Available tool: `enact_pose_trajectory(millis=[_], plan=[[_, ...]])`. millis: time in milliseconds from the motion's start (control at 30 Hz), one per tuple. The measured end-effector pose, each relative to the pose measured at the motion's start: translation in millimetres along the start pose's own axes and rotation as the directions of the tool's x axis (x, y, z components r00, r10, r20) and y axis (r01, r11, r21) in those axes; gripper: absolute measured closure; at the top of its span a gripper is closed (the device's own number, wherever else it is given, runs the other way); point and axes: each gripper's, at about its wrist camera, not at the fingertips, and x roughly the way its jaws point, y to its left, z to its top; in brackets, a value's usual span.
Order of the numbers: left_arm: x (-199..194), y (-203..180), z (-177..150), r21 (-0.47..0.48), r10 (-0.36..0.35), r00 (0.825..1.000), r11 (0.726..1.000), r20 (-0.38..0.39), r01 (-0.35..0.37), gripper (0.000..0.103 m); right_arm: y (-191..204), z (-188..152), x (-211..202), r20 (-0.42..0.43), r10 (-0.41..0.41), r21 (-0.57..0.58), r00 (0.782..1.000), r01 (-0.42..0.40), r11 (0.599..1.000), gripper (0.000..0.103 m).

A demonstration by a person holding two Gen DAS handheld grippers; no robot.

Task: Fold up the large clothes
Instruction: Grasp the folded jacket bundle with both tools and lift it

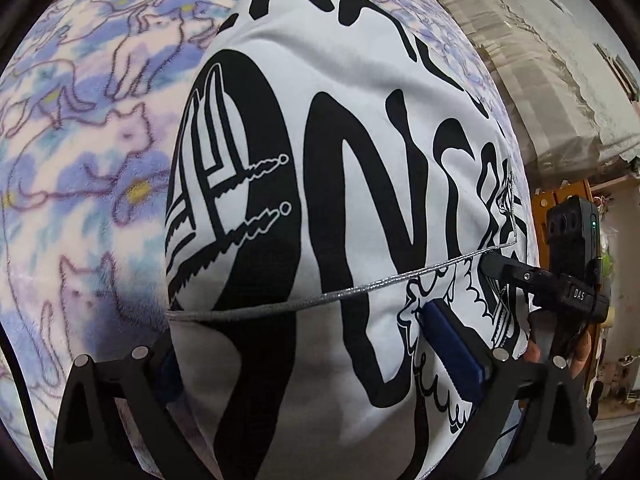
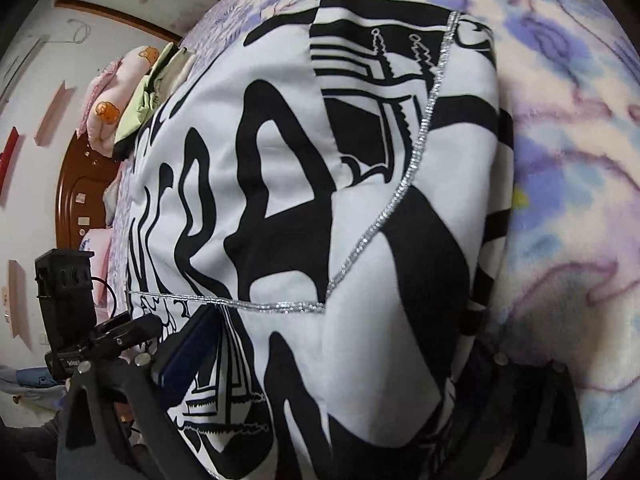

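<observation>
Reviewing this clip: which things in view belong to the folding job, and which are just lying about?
Part of the job: black-and-white printed garment, left gripper, right gripper, fleece blanket underneath as the work surface.

Lying about: pink bedding, green cloth, wooden headboard.

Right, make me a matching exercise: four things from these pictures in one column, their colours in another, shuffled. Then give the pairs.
Things:
1. garment
2. blanket
3. garment's trim
4. headboard

Colours:
A. brown
B. white with black print
C. silver
D. lilac, blue and pink

Pairs: 1-B, 2-D, 3-C, 4-A
</observation>
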Motion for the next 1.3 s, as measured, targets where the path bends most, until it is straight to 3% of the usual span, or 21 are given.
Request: enact_pose_trajectory(millis=[333,467,533,600,767,1067,1300], plan=[[3.9,-0.5,-0.8,0.025,0.004,1.0,1.0,-0.017,-0.003,0.001,15.4,2.2,4.5,0.008,-0.089,-0.015,0.996,0.09,0.996,0.003],[2.7,-10.5,0.1,0.047,0.031,1.0,0.998,0.006,-0.031,0.013,25.4,-1.7,-3.9,0.025,-0.131,-0.022,0.991,0.132,0.991,0.019],[-3.8,-15.0,0.3,0.06,0.039,0.999,0.997,0.024,-0.04,0.024,29.4,-3.7,-10.0,0.036,-0.138,-0.012,0.99,0.139,0.99,0.032],[-12.6,-17.3,0.1,0.072,0.033,0.999,0.997,0.041,-0.036,0.042,39.1,-7.1,-21.3,0.058,-0.136,-0.017,0.989,0.137,0.99,0.055],[-37.2,-30.0,-3.5,0.118,0.054,0.995,0.991,0.088,-0.064,0.056,75.8,-16.2,-35.2,0.103,-0.175,-0.061,0.979,0.182,0.981,0.073],[-105.9,-11.5,-22.4,0.117,0.095,0.985,0.987,0.147,-0.113,0.058,142.1,-49.6,-39.4,0.127,-0.162,-0.121,0.979,0.177,0.977,0.077],[-172.6,49.0,-48.7,0.07,0.116,0.975,0.989,0.187,-0.131,0.059,217.8,-61.0,-21.6,0.118,-0.119,-0.215,0.986,0.142,0.966,0.077]])
